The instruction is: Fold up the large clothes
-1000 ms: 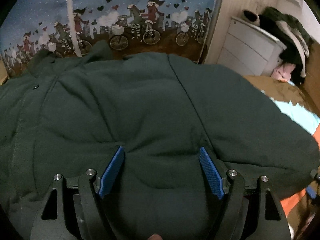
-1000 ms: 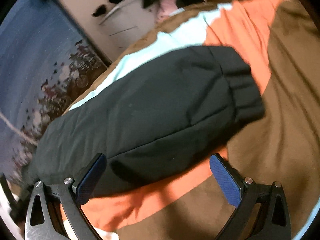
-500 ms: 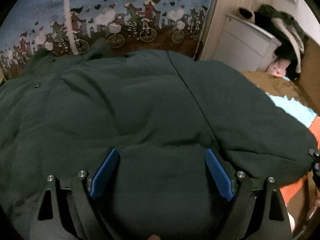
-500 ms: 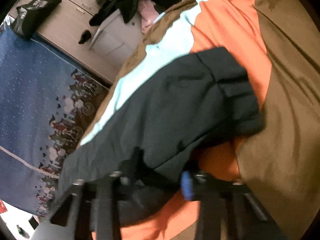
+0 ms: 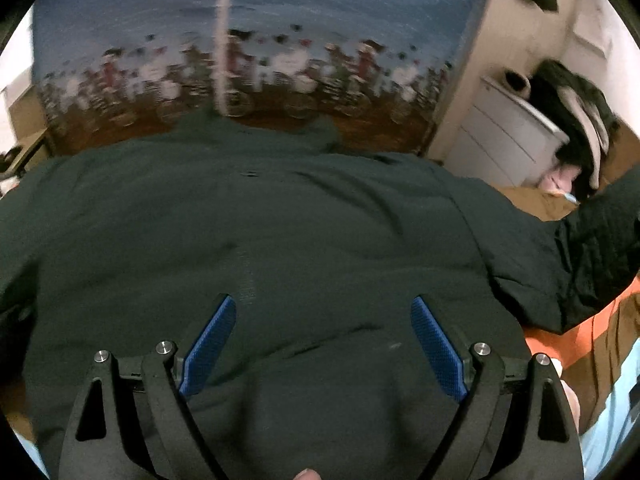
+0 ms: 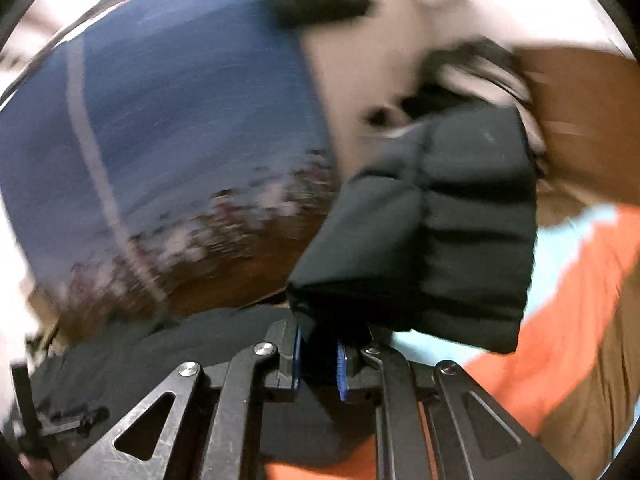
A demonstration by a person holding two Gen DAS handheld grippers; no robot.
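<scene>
Right gripper (image 6: pixel 318 354), jaws just closing, pinches the dark green jacket's sleeve (image 6: pixel 440 232) w/ cuff end raised center-right of the right wrist view; to fold well, carry it across the jacket body (image 5: pixel 260 248), which lies spread on the bed (image 5: pixel 580 332) filling mid-frame, & keep the pinch firm so padded cloth doesn't slip. Left gripper (image 5: pixel 322 344) hovers wide open over the body, holding nothing. Only the right view shows the pinch; only the left view shows the whole body & the drawers (image 5: pixel 508 136) upper right.
</scene>
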